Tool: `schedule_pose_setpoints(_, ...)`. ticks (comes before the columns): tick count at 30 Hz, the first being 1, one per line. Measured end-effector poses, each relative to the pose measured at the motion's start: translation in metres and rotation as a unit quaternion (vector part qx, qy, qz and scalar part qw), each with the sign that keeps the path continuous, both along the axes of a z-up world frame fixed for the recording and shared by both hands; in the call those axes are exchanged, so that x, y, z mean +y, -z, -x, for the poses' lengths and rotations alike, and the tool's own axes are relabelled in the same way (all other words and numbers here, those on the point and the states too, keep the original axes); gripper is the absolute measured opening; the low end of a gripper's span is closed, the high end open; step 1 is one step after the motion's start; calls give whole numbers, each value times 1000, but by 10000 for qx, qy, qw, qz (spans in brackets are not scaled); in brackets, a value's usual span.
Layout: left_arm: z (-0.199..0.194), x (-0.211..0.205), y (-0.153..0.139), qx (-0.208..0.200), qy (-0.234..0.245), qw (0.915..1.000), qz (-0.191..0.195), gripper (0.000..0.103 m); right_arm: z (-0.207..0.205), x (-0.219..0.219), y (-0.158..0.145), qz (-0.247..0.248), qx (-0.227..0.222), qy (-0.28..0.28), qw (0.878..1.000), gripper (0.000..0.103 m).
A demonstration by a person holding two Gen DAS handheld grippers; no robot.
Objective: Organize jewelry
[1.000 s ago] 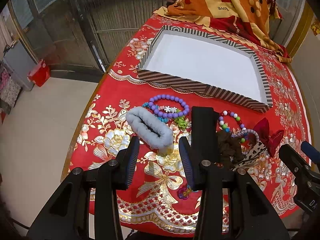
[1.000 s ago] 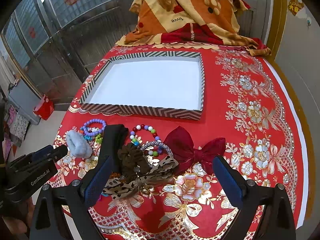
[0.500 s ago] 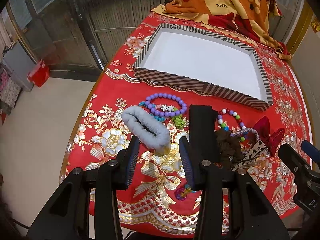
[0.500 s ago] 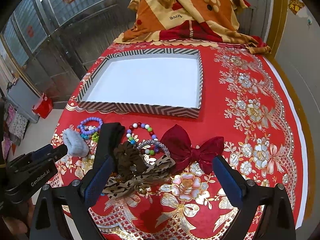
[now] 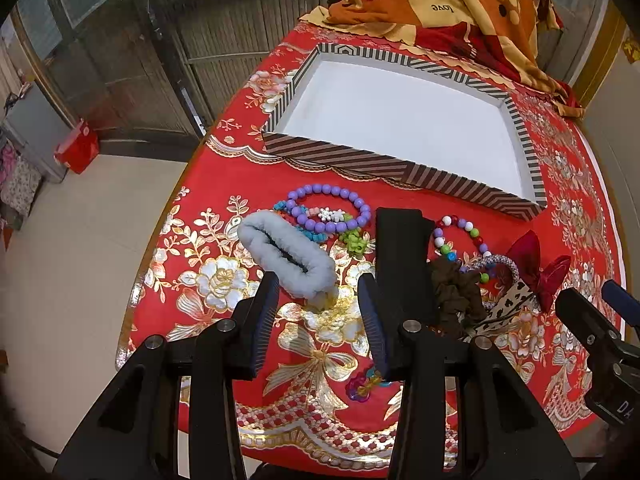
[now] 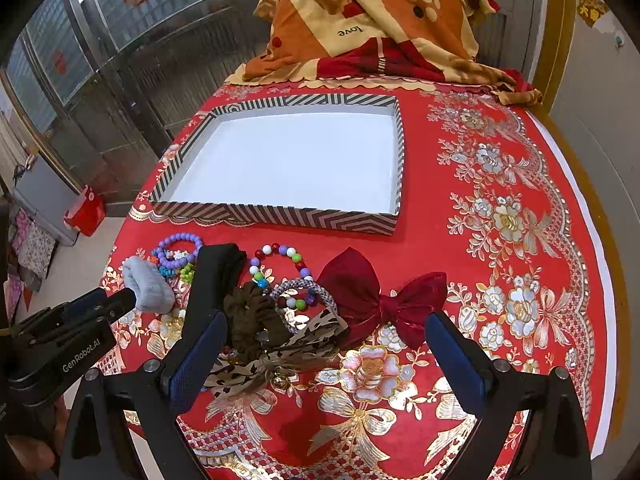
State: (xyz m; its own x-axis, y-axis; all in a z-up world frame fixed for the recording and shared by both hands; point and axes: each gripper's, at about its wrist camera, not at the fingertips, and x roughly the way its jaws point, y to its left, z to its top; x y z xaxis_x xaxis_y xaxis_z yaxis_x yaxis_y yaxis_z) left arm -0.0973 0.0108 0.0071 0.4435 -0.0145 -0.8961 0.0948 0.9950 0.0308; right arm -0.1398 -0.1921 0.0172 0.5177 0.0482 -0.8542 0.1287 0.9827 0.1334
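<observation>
Only rightward — whole burgundy bow (image 6: 380, 300)

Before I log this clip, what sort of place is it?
Probably a home, perhaps near an entrance. A table wears a red floral tablecloth, with a folded patterned blanket at its far end. Metal-framed glass doors and a tiled floor lie beside it.

Your left gripper (image 5: 318, 322) hides the near end of the black band (image 5: 402, 256), and a small translucent trinket (image 5: 366, 386) peeks out at 6 o'clock — too blurred to name. From the right wrist, the leopard-print bow (image 6: 276, 354) is half covered by the brown scrunchie (image 6: 252, 320); the blanket (image 6: 372, 20) is cropped at 12 o'clock.
</observation>
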Motion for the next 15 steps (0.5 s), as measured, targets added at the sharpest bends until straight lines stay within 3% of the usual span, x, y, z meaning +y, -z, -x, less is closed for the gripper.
schedule_pose_setpoints(15, 0, -1, 2, 30, 3, 10000, 6, 40, -1, -1, 2, -5, 23, -16, 10000, 98)
